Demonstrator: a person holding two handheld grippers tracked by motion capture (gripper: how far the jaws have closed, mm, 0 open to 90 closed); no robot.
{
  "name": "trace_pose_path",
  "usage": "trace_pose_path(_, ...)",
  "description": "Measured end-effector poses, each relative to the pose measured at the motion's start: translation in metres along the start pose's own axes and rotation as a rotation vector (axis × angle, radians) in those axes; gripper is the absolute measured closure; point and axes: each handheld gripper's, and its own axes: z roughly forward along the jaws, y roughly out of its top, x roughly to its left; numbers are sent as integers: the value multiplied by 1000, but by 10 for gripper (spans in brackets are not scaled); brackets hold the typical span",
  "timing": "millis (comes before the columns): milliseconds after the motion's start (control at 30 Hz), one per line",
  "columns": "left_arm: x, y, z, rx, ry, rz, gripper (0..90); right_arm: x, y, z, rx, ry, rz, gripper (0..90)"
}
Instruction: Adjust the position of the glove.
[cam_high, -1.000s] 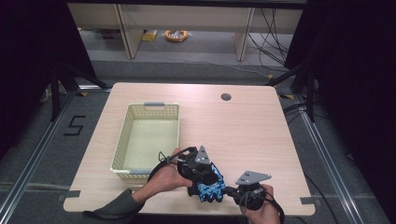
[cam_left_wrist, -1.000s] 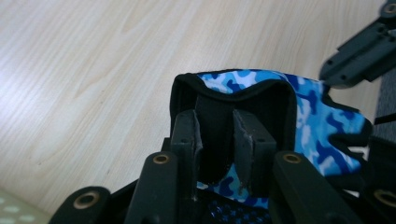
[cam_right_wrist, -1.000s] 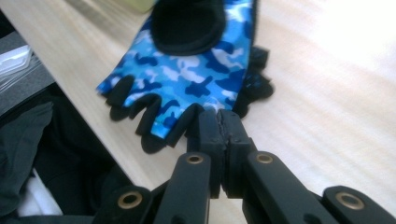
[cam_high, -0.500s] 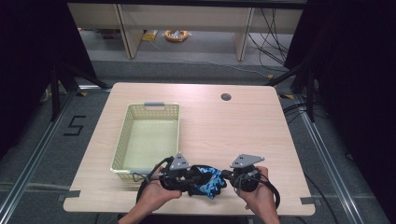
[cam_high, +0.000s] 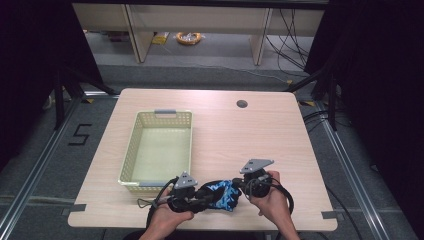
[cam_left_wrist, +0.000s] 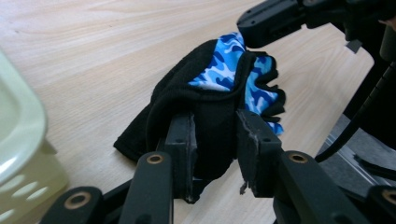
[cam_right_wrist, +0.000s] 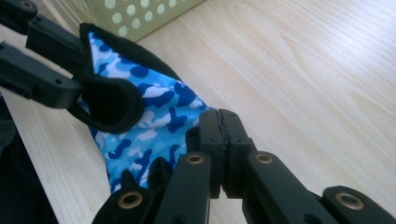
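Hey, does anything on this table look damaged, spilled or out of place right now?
Nothing spilled. The one oddity: the pad on a jaw of the left tongs looks chipped and frayed along its edge where it presses the black cuff of the blue camouflage glove. The basket sits straight.

1. We read one sign: a black numeral "5" (cam_high: 81, 135) marked on the dark grey floor to the left of the light wooden table (cam_high: 260, 130).
2. We could read no other text, label or brand.
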Motion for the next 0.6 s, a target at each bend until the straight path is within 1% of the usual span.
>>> trace_pose_path(33,1,-1,-1,4,-11,-30,665,0,2,3,-2,-5,-1,900)
trace_pose_path(67,3,-2,0,-9,-1,-38,665,0,4,4,4,3,12,900)
trace_pose_path(100,4,-2,0,-7,7,-37,664,-3,5,4,9,5,-3,900)
trace_pose_path(133,5,-4,1,-14,5,-61,662,-3,5,5,11,10,-4,900)
trace_pose_path(167,5,-5,2,-15,-1,-75,661,-4,6,6,13,11,-3,899)
trace_pose_path(200,5,-7,2,-7,-2,-78,660,-4,6,8,9,12,-4,899)
trace_pose_path(233,5,-8,3,-5,-6,-88,657,-5,7,10,16,15,-18,899)
trace_pose_path(267,5,-10,4,-5,-11,-98,699,-5,6,13,7,10,-14,899)
trace_pose_path(333,4,-12,5,2,-20,-103,682,-8,7,14,57,-15,-26,899)
trace_pose_path(367,4,-12,6,8,-12,-94,682,-10,6,18,32,-17,-46,899)
trace_pose_path(400,4,-12,7,11,-14,-98,679,-11,5,18,42,-3,-29,899)
trace_pose_path(433,5,-13,8,11,-13,-102,677,-11,3,21,33,-4,-33,898)
trace_pose_path(467,5,-13,9,14,-11,-93,676,-12,3,21,58,7,-42,898)
trace_pose_path(500,4,-14,10,17,-9,-89,672,-12,1,24,42,-1,-34,897)
trace_pose_path(533,4,-15,11,24,-9,-89,666,-14,1,25,63,3,-47,896)
trace_pose_path(600,3,-17,12,33,-7,-72,654,-15,-2,31,56,5,-53,893)
